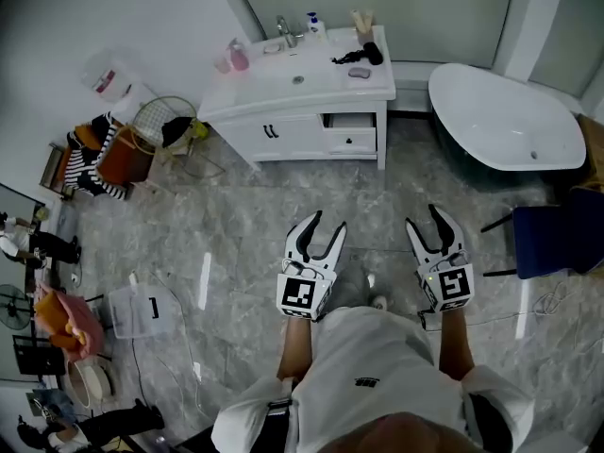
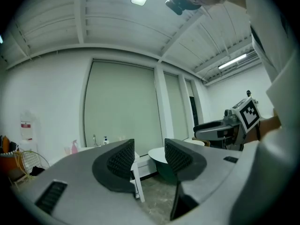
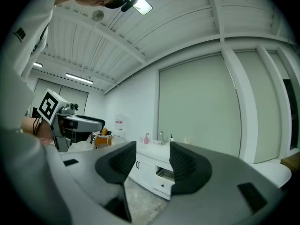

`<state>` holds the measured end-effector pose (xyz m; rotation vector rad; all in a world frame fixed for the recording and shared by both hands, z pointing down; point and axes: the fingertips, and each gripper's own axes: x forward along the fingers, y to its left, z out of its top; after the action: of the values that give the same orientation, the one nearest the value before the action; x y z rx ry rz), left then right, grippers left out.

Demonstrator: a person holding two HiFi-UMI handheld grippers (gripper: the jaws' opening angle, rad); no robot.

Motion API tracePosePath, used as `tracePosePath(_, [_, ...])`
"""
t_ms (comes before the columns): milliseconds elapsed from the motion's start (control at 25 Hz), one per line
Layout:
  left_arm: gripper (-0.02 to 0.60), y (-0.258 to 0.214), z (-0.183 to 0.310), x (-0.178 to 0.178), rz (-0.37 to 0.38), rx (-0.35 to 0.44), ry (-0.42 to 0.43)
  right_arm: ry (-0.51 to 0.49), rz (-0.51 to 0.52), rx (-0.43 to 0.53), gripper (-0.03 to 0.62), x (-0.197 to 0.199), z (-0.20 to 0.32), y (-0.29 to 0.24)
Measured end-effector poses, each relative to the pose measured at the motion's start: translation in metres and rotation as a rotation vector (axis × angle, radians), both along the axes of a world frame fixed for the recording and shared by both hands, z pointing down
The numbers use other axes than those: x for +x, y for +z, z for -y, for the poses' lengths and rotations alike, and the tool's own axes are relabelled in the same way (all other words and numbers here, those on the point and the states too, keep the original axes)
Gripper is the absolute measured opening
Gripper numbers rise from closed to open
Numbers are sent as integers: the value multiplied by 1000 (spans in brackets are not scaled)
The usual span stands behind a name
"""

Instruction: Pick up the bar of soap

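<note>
Both tongs idle, held out in front of the person over the marble floor (image 1: 236, 225), well apart from the bench (image 1: 283, 88).
- Left tongs (image 1: 326, 229): jaws released, nothing between the pads. The left gripper view (image 2: 149, 153) shows only the bench corner and the bathtub (image 2: 157, 156) through the gap.
- Right tongs (image 1: 425, 220): jaws released, empty. The right gripper view (image 3: 152, 156) looks at the bench front with its open drawer (image 3: 164, 175).
- Soap (image 1: 359, 72): a small pale lump on the bench top at its right end, just beside the black hair dryer (image 1: 363, 57). It is too small to confirm as the bar. Neither tongs is near it.
- Also on the bench: faucet (image 1: 286, 32) at the back, pink bottle (image 1: 238, 57) at the left end.
- Bathtub (image 1: 505, 121) is right of the bench; a wire basket (image 1: 160, 121) is left of it.
</note>
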<state>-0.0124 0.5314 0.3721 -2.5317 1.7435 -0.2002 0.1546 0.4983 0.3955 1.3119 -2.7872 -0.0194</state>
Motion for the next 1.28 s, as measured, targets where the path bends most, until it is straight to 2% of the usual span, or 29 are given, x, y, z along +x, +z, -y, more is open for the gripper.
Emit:
tracePosePath(360, [206, 15, 64, -9, 24, 6, 12, -11, -35, 1, 221, -23, 57, 11])
tracePosePath(920, [192, 20, 184, -67, 9, -18, 73, 17, -68, -21, 221, -93, 166, 13])
tracePosePath(1280, [175, 25, 240, -109, -15, -17, 101, 48, -80, -25, 221, -138, 219, 14])
